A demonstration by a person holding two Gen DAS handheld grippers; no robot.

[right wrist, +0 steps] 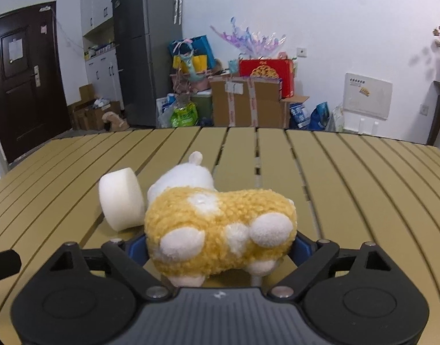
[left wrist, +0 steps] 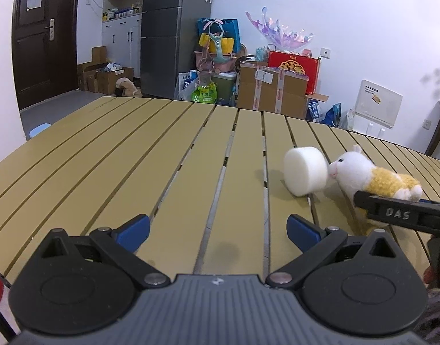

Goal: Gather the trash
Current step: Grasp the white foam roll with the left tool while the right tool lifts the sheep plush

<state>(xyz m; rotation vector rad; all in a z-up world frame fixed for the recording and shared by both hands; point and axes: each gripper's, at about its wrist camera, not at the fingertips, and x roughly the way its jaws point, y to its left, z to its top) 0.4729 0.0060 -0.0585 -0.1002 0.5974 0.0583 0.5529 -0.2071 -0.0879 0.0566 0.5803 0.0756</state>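
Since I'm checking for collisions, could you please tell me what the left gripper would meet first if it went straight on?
Probably only the tan slatted table; the left gripper points at bare slats, left of the white foam cylinder.

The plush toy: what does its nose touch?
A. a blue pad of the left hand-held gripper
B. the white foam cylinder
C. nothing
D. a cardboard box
B: in the left wrist view, the plush toy's nose meets the flat end of the white foam cylinder.
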